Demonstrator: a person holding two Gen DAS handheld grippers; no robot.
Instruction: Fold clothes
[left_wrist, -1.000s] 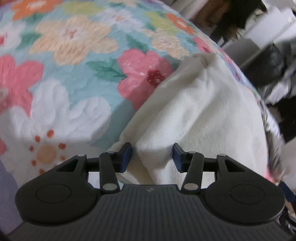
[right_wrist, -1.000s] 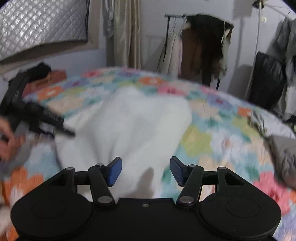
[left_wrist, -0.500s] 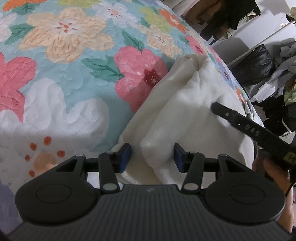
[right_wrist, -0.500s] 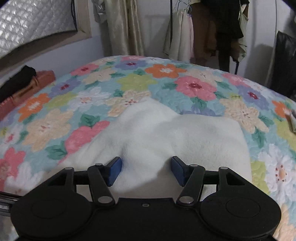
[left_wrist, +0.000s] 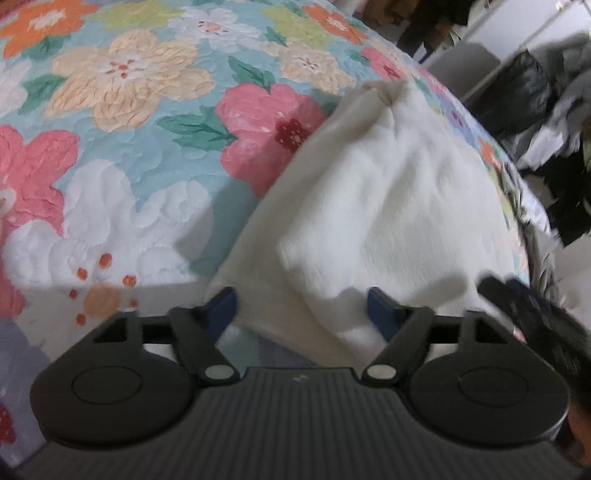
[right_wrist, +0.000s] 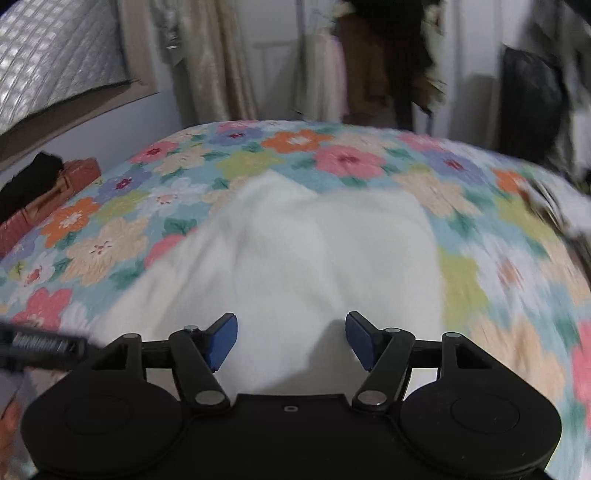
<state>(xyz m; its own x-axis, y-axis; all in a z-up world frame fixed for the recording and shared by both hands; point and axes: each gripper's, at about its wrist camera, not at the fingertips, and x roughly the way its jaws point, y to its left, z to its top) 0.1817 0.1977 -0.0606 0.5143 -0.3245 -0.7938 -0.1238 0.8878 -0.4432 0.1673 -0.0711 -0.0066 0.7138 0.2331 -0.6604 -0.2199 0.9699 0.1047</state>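
Observation:
A cream fleece garment (left_wrist: 388, 192) lies partly folded on a floral bedspread (left_wrist: 122, 122). My left gripper (left_wrist: 301, 310) is open, its blue pads on either side of the garment's near folded edge. In the right wrist view the same garment (right_wrist: 295, 251) spreads across the bed, and my right gripper (right_wrist: 291, 338) is open just above its near edge, holding nothing. The right gripper's black body shows at the right edge of the left wrist view (left_wrist: 535, 310). The left gripper shows at the left edge of the right wrist view (right_wrist: 40, 349).
A clothes rack with hanging garments (right_wrist: 376, 62) and a curtain (right_wrist: 218, 62) stand behind the bed. A black bag (right_wrist: 532, 99) and a clothes pile (left_wrist: 561, 129) sit at the right. Dark and orange items (right_wrist: 48, 184) lie at the bed's far left.
The right gripper has pulled back and swung, so its view is blurred. The left gripper stays open at the garment's near edge, and the right gripper now sits lower in its view.

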